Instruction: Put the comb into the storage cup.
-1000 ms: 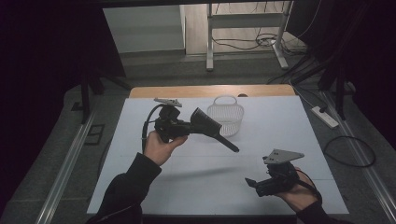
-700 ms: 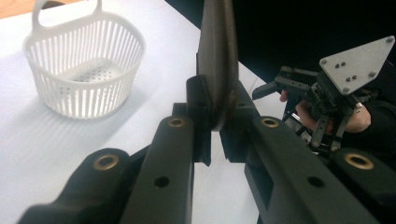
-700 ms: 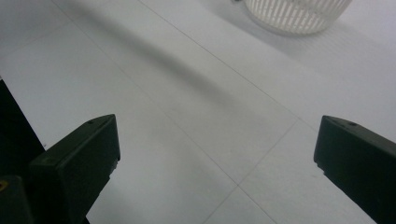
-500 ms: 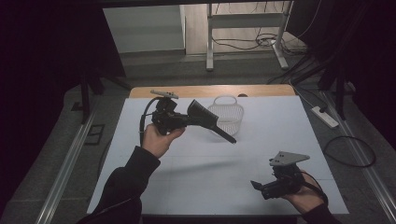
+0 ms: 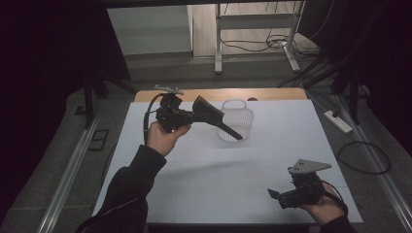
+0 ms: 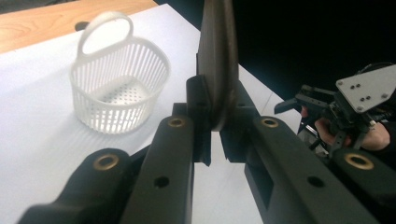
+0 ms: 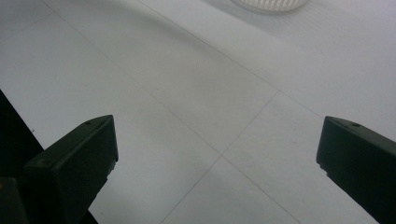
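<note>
My left gripper (image 5: 193,115) is raised over the far left of the white table, shut on a black comb-like tool with a long handle (image 5: 213,113). The handle's tip hangs in front of the white slotted basket (image 5: 241,116). In the left gripper view the jaws (image 6: 215,122) clamp the tool's dark flat body (image 6: 217,51), which rises straight up, with the basket (image 6: 119,88) standing to its left. My right gripper (image 5: 275,195) rests low at the near right of the table, open. Its jaws (image 7: 217,137) stand wide apart over bare tabletop with nothing between them.
The white table surface (image 5: 272,145) has a wooden strip (image 5: 272,93) along its far edge. A power strip (image 5: 338,121) and cables lie on the floor to the right. The basket's edge (image 7: 271,3) shows at the top of the right gripper view. The right gripper (image 6: 327,107) appears far right in the left gripper view.
The left hand has lifted the black tool and carried it a little farther from me, toward the table's far edge. The right gripper has stayed nearly in place.
</note>
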`<state>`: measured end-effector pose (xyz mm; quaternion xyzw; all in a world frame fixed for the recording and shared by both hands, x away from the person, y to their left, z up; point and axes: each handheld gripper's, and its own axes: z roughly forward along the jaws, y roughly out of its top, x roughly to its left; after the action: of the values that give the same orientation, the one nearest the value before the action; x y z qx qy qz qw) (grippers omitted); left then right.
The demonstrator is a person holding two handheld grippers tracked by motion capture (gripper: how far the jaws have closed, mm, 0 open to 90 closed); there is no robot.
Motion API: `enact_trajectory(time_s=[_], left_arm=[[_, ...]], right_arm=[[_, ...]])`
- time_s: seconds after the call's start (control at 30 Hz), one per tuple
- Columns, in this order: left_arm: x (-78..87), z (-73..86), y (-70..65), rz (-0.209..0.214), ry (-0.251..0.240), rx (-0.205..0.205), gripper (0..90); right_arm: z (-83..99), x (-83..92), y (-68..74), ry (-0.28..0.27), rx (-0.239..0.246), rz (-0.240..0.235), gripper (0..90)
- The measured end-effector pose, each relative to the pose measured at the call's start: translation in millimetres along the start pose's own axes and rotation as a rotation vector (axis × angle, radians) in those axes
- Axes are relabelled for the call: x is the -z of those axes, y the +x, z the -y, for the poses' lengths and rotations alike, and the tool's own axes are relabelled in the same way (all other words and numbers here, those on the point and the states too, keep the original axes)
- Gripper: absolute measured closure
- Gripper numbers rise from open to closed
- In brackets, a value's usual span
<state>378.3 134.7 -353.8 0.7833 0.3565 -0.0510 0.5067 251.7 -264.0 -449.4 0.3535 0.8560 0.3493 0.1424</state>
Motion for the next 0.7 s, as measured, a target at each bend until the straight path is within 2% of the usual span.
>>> enact_trajectory(time_s=[0.4, 0.7], left_arm=[[3.7, -11.6, 10.7, -0.032, -0.015, 0.014, 83.0], [0.7, -19.2, 18.2, -0.050, -0.021, 0.024, 83.0]], right_arm=[[8.0, 12.1, -7.5, -0.009, -0.073, 0.032, 0.0], [16.0, 19.4, -11.8, 0.004, -0.103, 0.057, 0.0]])
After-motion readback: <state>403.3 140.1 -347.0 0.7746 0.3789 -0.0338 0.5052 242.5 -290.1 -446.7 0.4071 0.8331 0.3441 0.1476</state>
